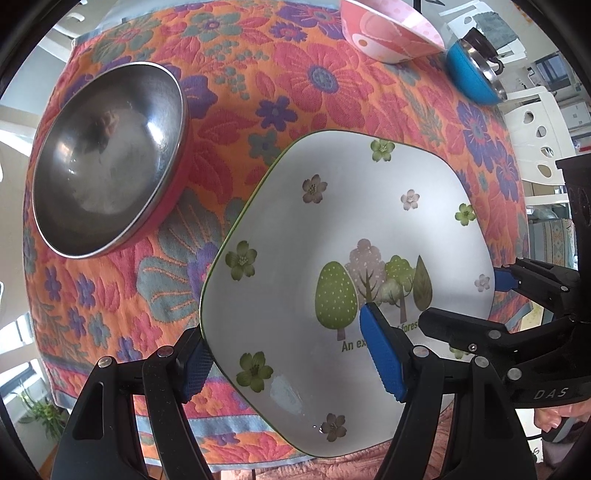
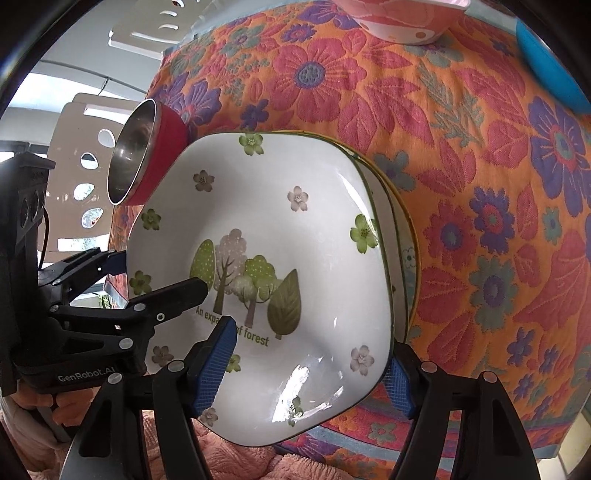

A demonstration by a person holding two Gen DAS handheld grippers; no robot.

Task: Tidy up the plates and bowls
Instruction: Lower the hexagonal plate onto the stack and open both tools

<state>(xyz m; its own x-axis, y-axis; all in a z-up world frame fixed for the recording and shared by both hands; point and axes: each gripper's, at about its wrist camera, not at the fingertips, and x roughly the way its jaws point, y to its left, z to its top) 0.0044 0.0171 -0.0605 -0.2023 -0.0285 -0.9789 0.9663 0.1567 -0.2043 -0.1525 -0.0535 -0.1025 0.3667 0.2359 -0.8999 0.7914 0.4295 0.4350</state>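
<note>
A white square plate with a tree picture and green rim [image 1: 332, 229] [image 2: 280, 206] is held over the flowered tablecloth. My left gripper [image 1: 291, 363] has its blue pads on either side of the plate's near-left edge, one above and one below. My right gripper [image 2: 306, 373] clamps the plate's other side the same way; it also shows in the left wrist view [image 1: 517, 280]. Under the plate, in the right wrist view, lie further plates [image 2: 402, 236], one with a yellow rim. A steel bowl with a red outside [image 1: 107, 162] [image 2: 144, 151] stands to the left.
A pink patterned bowl [image 1: 391, 29] [image 2: 399, 18] and a blue bowl [image 1: 472, 74] [image 2: 550, 70] stand at the far side of the table. White plastic chairs [image 1: 535, 129] stand beyond the table's edges. A pink quilt [image 2: 184, 458] lies below the near edge.
</note>
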